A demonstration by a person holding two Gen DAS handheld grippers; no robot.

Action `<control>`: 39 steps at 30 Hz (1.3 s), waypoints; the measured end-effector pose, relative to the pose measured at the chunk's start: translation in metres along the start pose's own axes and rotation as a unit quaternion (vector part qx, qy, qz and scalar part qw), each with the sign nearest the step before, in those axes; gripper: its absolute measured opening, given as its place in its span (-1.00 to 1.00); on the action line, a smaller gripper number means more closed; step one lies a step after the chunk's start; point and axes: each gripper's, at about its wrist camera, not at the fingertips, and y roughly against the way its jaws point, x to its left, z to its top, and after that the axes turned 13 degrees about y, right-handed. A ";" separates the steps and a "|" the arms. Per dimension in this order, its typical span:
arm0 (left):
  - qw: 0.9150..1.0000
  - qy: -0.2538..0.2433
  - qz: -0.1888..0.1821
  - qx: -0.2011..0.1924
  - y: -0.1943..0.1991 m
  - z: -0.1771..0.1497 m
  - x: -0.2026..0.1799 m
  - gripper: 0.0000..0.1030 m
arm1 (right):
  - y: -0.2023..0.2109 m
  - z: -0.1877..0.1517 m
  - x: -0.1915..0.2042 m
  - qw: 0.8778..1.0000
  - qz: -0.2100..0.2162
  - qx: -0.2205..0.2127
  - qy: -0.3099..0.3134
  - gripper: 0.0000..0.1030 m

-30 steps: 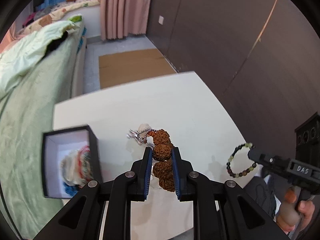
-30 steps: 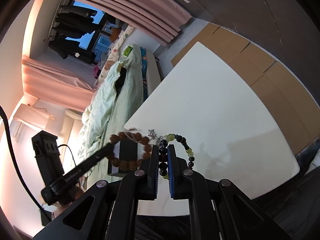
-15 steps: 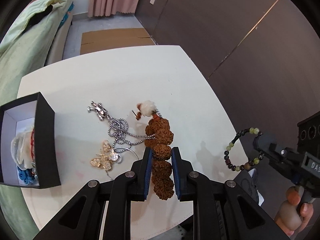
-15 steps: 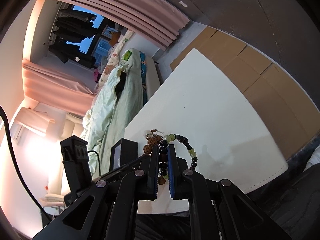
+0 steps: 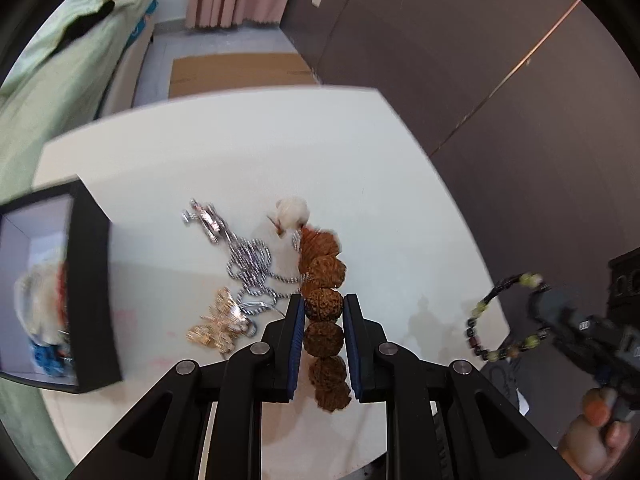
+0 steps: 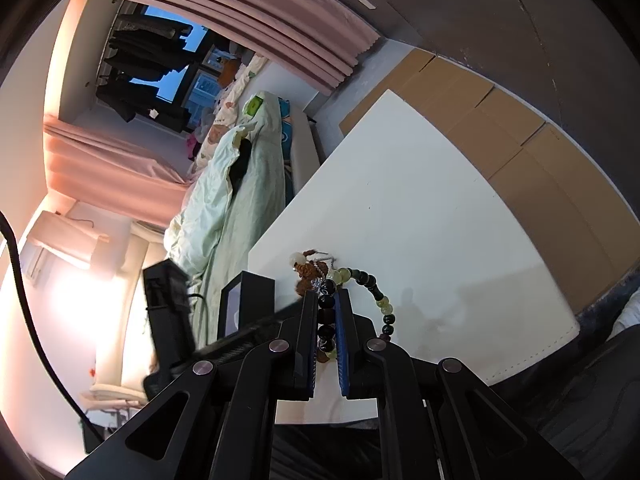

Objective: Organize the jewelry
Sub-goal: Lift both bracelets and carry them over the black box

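The left gripper is clenched on a bracelet of large, wrinkled brown seed beads; the beads run in a line between its blue-lined pads, with a paler orange-brown stretch reaching forward to a white tufted end that sits over the white table. Just left of the beads on the table lies a coiled silver chain with a silver pendant at its far end, and beside it a gold butterfly-shaped piece. At the table's left edge stands an open black box with a pale lining, holding blurred white, red and blue items. The right gripper is closed on a slimmer bracelet of small dark and pale green beads: a few dark beads are pinched between its pads while the rest loops out to the right, hanging above the table's near edge. In the left wrist view that green bracelet appears off the table's right side.
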 end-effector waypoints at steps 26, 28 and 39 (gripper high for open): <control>0.987 -0.037 -0.037 -0.153 0.173 0.027 -0.015 -0.61 | -0.013 0.004 0.043 0.999 0.027 0.011 0.041 -0.81; 0.985 -0.038 -0.039 -0.161 0.182 0.027 -0.015 -0.61 | -0.016 0.004 0.050 0.998 0.030 0.013 0.048 -0.81; 0.980 -0.032 -0.027 -0.195 0.217 0.023 0.005 -0.61 | -0.033 0.012 0.090 0.995 0.049 0.029 0.088 -0.81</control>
